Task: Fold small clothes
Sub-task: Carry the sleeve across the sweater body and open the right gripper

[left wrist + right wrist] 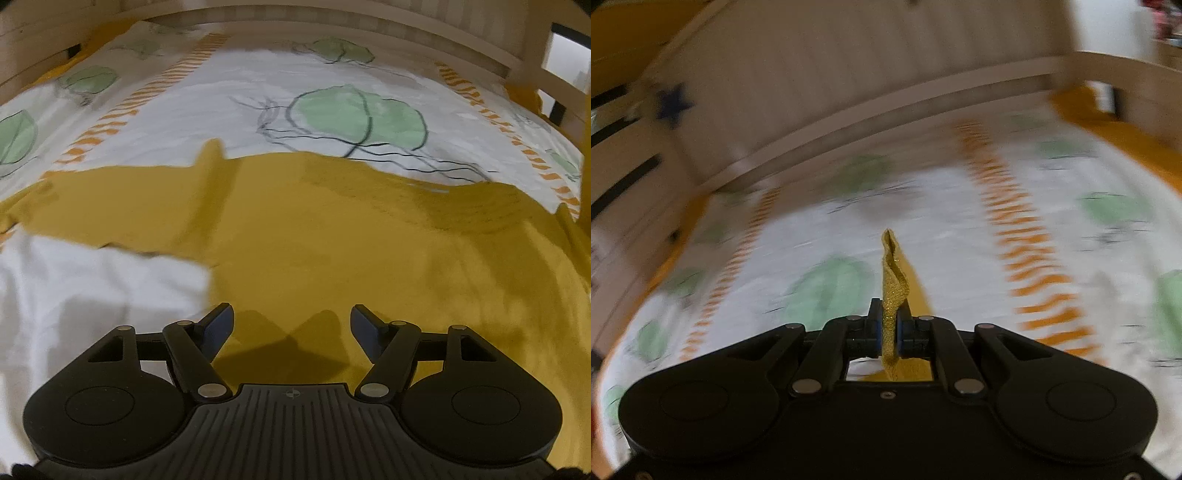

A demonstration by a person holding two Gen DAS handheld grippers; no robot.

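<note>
Pinching edge of mustard-yellow knit garment (894,291), right tool (889,332) lifts it off leaf-print bedsheet (207,107); left tool (291,325) spread, empty above cloth. Risk: thin grip slips, fold collapses.

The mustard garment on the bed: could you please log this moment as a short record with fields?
garment: mustard garment, spread over the patterned bedsheet
left claw: left claw open above the garment, nothing between its fingers
right claw: right claw shut on a mustard edge strip, which sticks up past its fingertips
surroundings: wooden bed frame behind the sheet
image quality: right wrist view blurred
</note>
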